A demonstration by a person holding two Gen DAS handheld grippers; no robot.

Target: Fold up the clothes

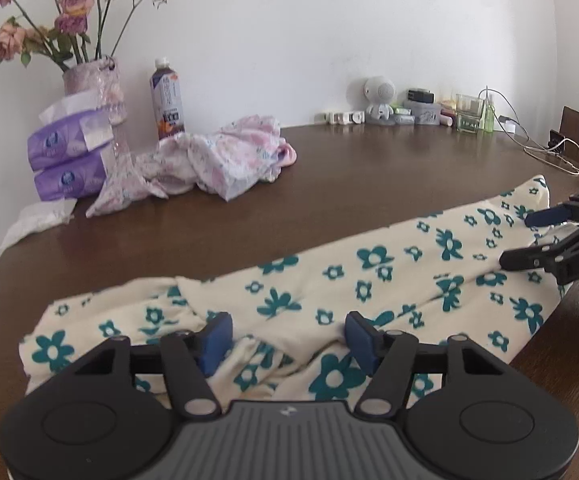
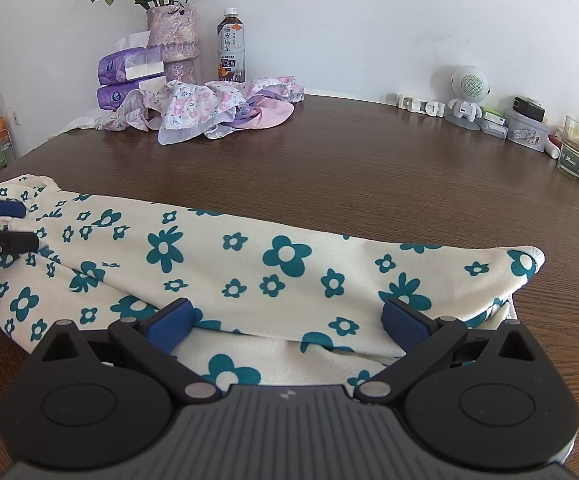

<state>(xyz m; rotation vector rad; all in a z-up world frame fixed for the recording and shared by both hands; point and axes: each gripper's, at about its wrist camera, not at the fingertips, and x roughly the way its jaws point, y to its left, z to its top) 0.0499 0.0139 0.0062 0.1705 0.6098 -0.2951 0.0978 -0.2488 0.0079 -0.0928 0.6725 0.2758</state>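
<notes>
A cream garment with teal flowers (image 1: 329, 280) (image 2: 249, 264) lies stretched along the near edge of the brown table, folded lengthwise. My left gripper (image 1: 288, 336) is open over its gathered left end, pads apart above the cloth. My right gripper (image 2: 289, 322) is open too, wide over the garment's right end; in the left wrist view the right gripper (image 1: 529, 236) shows at the far right, over the cloth. In the right wrist view the left gripper (image 2: 13, 224) shows at the far left edge. A crumpled pink floral garment (image 1: 217, 160) (image 2: 217, 108) lies at the back.
At the back left stand purple tissue packs (image 1: 65, 160) (image 2: 129, 76), a vase of dried roses (image 1: 93, 84) (image 2: 173, 40) and a drink bottle (image 1: 167, 98) (image 2: 231, 46). A small white robot figure (image 2: 467, 96), boxes, a glass and cables line the back right. Bare brown table (image 2: 369, 168) lies between.
</notes>
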